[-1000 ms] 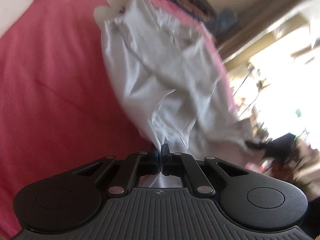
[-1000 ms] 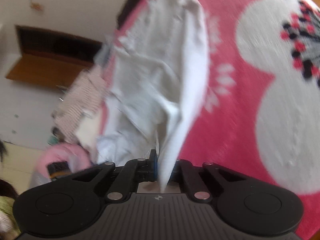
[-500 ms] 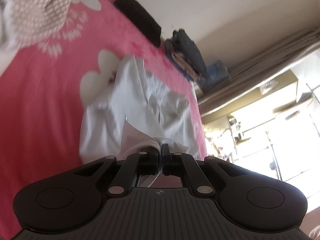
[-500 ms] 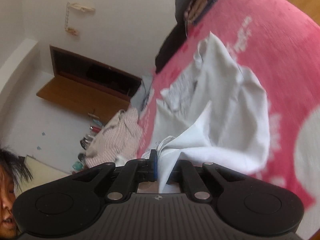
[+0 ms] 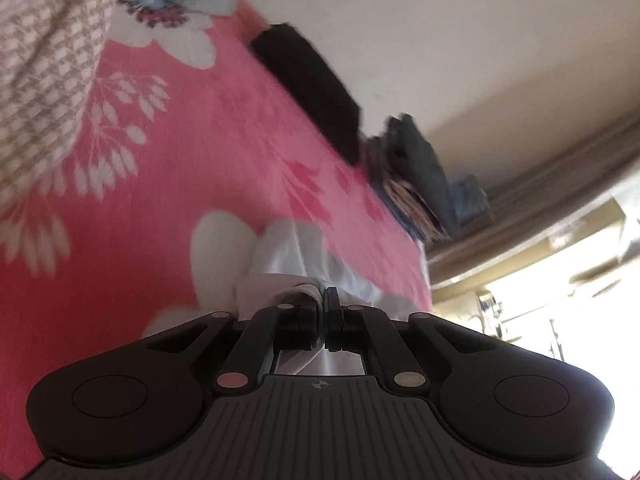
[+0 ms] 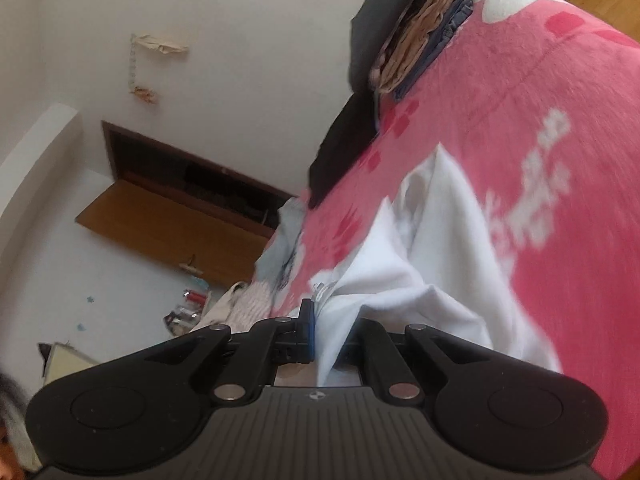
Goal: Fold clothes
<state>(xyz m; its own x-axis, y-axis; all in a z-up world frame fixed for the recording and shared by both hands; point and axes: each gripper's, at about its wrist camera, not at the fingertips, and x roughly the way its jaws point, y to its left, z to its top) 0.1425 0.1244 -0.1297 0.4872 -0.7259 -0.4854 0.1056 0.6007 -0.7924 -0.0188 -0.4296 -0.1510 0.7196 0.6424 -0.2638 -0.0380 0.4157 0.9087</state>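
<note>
While both my tongs stay clenched on the white cotton garment (image 6: pixel 432 280), left tongs (image 5: pixel 323 312) and right tongs (image 6: pixel 320 332) have dragged it along the pink floral bed blanket (image 5: pixel 224 152); it now trails bunched, ready for laying flat. Open blanket lies ahead; folded dark stack (image 5: pixel 420 168) borders the far edge.

The white garment (image 6: pixel 436 264) is thin, plain cloth, bunched and creased. It lies on the pink flowered blanket (image 6: pixel 560 128) of the bed, with its near edge lifted and pinched at 2 places, 1 in each pair of tongs. From the right pinch the cloth fans out in sharp folds. In the left view only a small crumpled part (image 5: pixel 288 264) shows.
</note>
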